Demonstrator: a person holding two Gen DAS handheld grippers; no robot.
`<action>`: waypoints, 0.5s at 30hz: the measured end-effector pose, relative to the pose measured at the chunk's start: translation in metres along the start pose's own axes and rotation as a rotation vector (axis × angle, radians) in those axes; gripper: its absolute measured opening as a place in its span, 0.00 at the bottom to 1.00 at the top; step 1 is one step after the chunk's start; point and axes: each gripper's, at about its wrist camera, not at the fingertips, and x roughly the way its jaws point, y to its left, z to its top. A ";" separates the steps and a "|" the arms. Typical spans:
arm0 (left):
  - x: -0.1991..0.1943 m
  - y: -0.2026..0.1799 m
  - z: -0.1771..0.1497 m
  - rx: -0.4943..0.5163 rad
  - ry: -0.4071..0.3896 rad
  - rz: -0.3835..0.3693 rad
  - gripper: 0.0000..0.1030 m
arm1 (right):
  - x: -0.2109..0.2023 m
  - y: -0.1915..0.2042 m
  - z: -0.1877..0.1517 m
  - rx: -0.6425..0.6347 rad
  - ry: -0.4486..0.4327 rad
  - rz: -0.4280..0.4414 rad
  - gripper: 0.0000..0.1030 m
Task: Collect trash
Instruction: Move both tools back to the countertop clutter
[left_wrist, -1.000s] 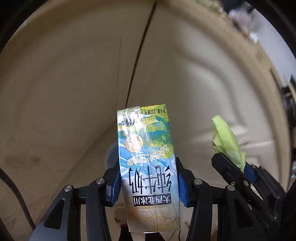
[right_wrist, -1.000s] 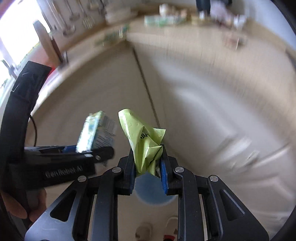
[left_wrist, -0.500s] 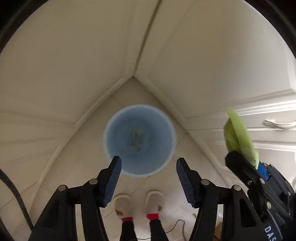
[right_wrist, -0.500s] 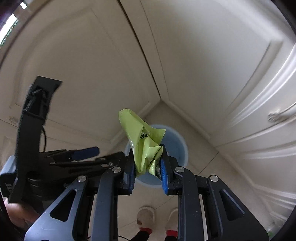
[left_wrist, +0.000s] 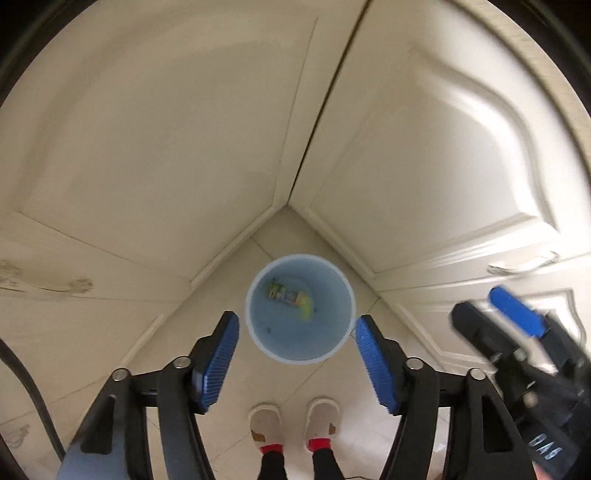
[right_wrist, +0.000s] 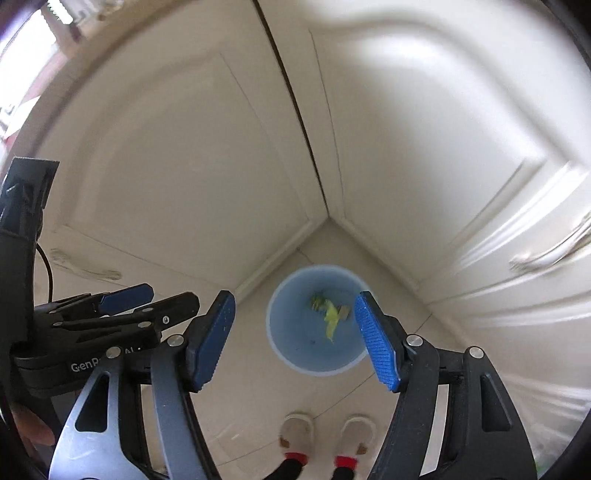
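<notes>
Two sets of tongs, left tongs (left_wrist: 297, 356) and right tongs (right_wrist: 295, 338), both spreading wider, nothing between pads. Below them: slippers (left_wrist: 293, 422) on tiled floor. Farther down, blue bin (left_wrist: 258, 332) in cabinet corner holds milk carton (left_wrist: 286, 295) and green wrapper (right_wrist: 330, 319).
</notes>
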 end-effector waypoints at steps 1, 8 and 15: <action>-0.007 -0.003 -0.001 0.007 -0.001 -0.001 0.62 | -0.013 0.007 -0.002 -0.015 -0.016 -0.014 0.65; -0.092 -0.007 -0.010 0.006 -0.073 -0.089 0.62 | -0.105 0.036 -0.004 -0.089 -0.123 -0.091 0.67; -0.217 -0.018 -0.011 0.015 -0.313 -0.178 0.69 | -0.224 0.061 0.004 -0.087 -0.388 -0.161 0.89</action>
